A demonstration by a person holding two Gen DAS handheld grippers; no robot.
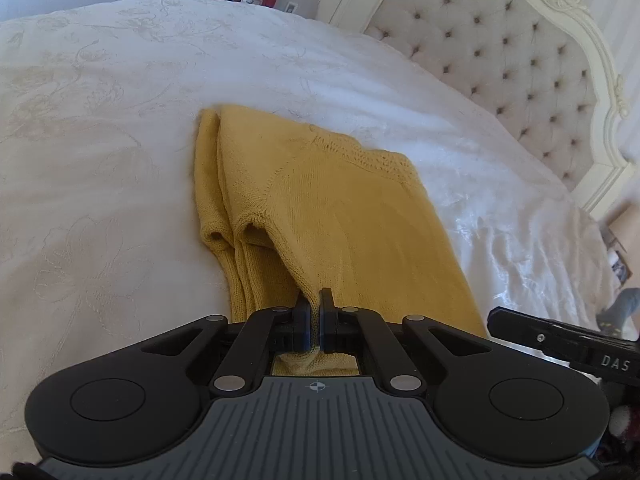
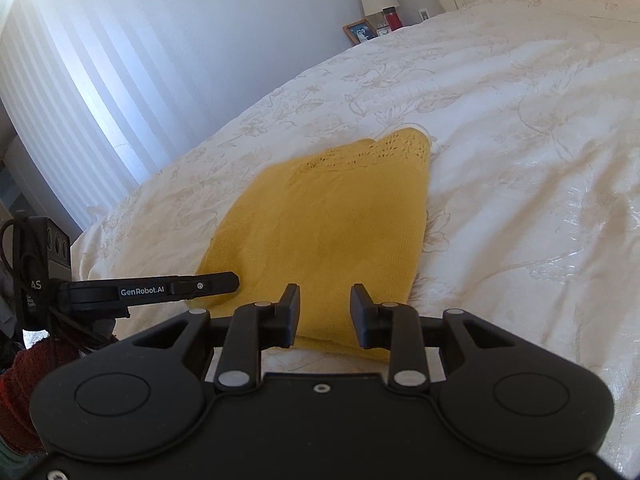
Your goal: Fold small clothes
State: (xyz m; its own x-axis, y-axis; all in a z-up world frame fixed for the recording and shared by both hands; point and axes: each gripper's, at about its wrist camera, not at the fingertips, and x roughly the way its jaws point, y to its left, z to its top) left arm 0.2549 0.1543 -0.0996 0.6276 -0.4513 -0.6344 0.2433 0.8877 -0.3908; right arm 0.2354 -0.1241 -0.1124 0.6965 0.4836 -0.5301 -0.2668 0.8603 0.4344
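- The mustard-yellow knitted garment (image 1: 320, 208) lies folded on the white bedspread with a pale flower pattern (image 1: 100, 120); its lace-knit end points toward the far side of the bed.
- The left gripper (image 1: 316, 312) has its jaws pressed together on the near edge of the garment, and a pinch of yellow knit shows between them.
- The right gripper (image 2: 325, 312) hangs over the near right corner of the garment, jaws apart, with nothing between them.
- In the right wrist view the left gripper comes in from the left, its tip at the garment's near left edge.
- Bare bedspread lies on all far sides of the garment.
- The cream tufted headboard (image 1: 520, 72) stands well apart, and a red jar (image 2: 392, 18) beside a framed photo (image 2: 361, 32) stands beyond the bed.
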